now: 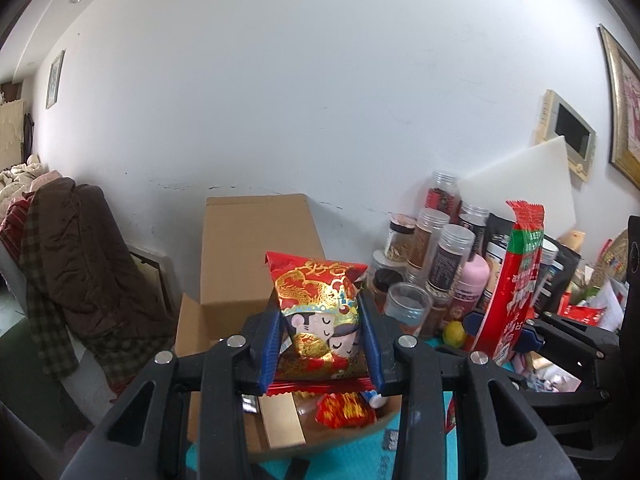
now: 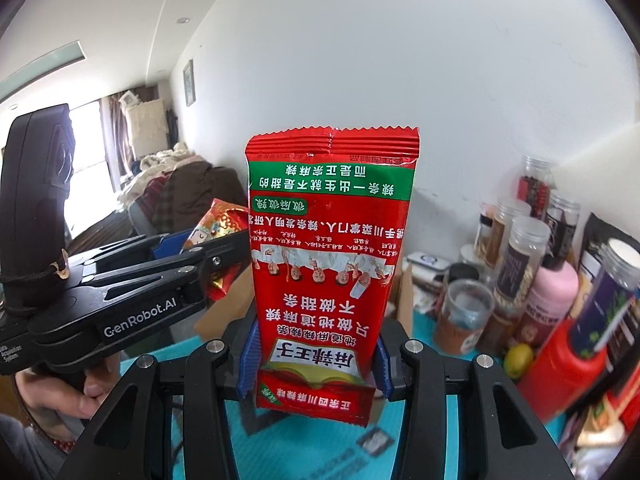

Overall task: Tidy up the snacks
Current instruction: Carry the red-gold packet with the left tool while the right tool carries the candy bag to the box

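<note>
Left gripper (image 1: 324, 344) was clamped on a red-and-gold snack pouch (image 1: 320, 312), blue pads pressed against both sides, pouch upright and lifted clear. Directly under it sat a brown bowl (image 1: 320, 440) on the teal mat (image 1: 360, 464); a small red-wrapped candy (image 1: 344, 412) lay inside the bowl. Just behind the bowl stood an open cardboard box (image 1: 256, 248), back flap raised against the white wall.

Right gripper (image 2: 316, 364) was pinching a tall red spicy-strip packet (image 2: 332, 264) near its lower end; packet stood vertical, print upside down, green band near the top. In the left wrist view the same packet appeared to the right of the pouch, apart from it, not touching. In the right wrist view the left gripper and its pouch were to the left and slightly beyond the packet.

Farther right, near the wall: a cluster of clear plastic jars (image 1: 440, 240) with dry goods, a pink bottle (image 1: 472, 280), a small lemon-yellow item (image 1: 454, 332), and dark pouches (image 1: 500, 240). A white board (image 1: 528, 184) leaned behind them. A brown jacket (image 1: 84, 256) was draped over furniture at far left.
</note>
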The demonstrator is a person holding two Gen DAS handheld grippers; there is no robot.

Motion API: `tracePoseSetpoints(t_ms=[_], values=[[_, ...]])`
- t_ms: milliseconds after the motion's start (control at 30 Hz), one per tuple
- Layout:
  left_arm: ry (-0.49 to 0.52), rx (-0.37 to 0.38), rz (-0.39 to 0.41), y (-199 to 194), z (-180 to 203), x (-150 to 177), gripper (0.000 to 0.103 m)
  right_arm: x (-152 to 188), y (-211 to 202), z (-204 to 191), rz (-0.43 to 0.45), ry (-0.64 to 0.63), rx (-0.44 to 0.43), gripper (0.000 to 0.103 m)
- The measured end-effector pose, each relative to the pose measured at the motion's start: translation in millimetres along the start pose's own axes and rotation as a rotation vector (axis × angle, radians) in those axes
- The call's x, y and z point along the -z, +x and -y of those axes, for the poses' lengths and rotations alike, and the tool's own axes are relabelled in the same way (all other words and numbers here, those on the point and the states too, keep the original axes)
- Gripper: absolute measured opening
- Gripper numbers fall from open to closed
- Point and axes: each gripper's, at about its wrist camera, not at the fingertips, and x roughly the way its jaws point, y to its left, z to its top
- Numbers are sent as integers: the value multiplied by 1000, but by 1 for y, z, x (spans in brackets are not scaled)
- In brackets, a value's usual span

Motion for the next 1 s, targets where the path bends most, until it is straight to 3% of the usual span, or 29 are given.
tracePoseSetpoints(t_ms=[500,800,1000], values=[[-62,-55,-120,102,-41,8,35,-7,101,36,-82,29,-13,45],[-79,-99,-248,152,-59,30,35,10,161,48,-246,23,-94,45],[-88,-105,-342,178,-65,44,35,23,187,50,-318,45,-54,45]])
